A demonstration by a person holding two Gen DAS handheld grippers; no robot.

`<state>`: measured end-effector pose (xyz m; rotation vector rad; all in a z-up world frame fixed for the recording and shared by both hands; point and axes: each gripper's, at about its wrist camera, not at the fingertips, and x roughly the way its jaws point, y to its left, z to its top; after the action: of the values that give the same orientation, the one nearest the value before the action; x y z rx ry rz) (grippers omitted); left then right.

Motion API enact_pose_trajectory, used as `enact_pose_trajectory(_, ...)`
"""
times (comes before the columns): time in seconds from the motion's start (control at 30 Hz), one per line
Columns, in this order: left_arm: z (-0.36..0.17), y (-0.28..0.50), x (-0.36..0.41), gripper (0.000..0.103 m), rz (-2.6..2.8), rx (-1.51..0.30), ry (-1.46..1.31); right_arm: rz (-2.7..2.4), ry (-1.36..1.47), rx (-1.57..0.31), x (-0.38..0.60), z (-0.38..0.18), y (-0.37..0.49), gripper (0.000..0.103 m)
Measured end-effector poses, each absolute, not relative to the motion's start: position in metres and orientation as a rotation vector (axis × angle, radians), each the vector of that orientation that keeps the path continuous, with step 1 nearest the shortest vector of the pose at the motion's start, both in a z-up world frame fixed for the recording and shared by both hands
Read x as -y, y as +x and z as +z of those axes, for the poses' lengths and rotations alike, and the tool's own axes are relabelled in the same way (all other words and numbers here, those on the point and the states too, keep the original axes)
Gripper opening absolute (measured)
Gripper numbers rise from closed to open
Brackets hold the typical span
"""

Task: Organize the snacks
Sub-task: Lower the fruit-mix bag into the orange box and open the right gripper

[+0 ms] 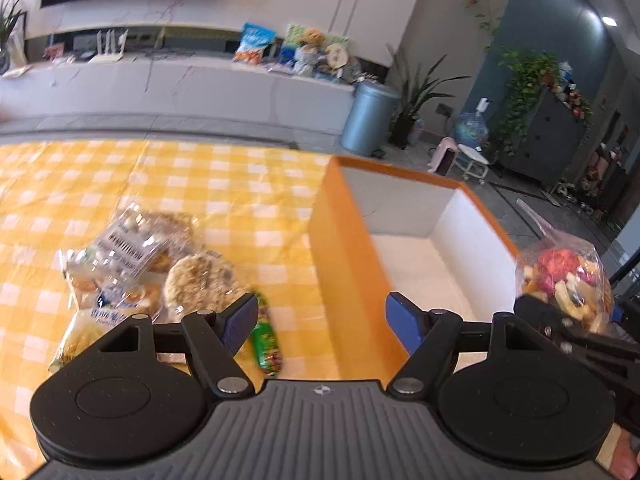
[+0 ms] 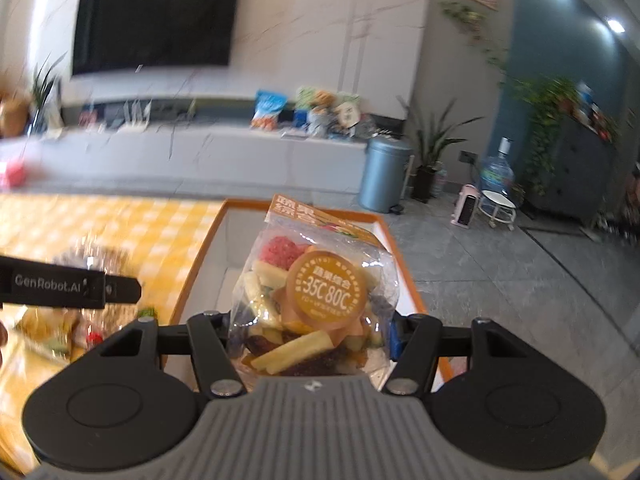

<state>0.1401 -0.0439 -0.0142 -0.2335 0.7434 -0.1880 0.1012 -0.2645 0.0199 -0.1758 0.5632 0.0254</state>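
Observation:
My right gripper (image 2: 312, 332) is shut on a clear bag of mixed dried fruit and vegetable chips (image 2: 316, 296) with a round orange label, held above the orange box (image 2: 200, 264) with white inside walls. In the left wrist view the same bag (image 1: 564, 280) hangs at the box's (image 1: 344, 264) right side. My left gripper (image 1: 322, 320) is open and empty, above the box's left wall. Left of it on the yellow checked tablecloth (image 1: 160, 184) lie a pile of clear snack packets (image 1: 128, 252), a round rice cake (image 1: 196, 284) and a green packet (image 1: 266, 340).
The box sits at the table's right edge; grey floor lies beyond. A white TV bench (image 1: 180, 80) with snack bags, a blue-grey bin (image 1: 370, 118), plants and a water bottle stand behind. My left gripper's arm (image 2: 68, 288) crosses the right wrist view.

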Motion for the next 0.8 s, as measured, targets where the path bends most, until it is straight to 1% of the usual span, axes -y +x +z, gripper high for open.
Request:
enact_pose_trajectory(0.2, -0.034, 0.152, 0.032, 0.086, -0.212, -0.813, -0.277, 0.085, -0.261, -0.685, 0.258, 0.003, 0.128, 0.060)
enact_pose_trajectory(0.57, -0.050, 0.155, 0.031, 0.085, -0.180, -0.849, -0.318, 0.113, -0.355, -0.883, 0.256, -0.038, 0.166, 0.060)
enact_pose_trajectory(0.73, -0.058, 0.159, 0.030, 0.083, -0.174, -0.880, -0.325, 0.104, -0.252, -0.950, 0.265, -0.047, 0.174, 0.060)
enact_pose_trajectory(0.8, -0.060, 0.160, 0.028, 0.083, -0.175, -0.885, -0.330, 0.114, -0.219, -0.978, 0.268, -0.050, 0.177, 0.063)
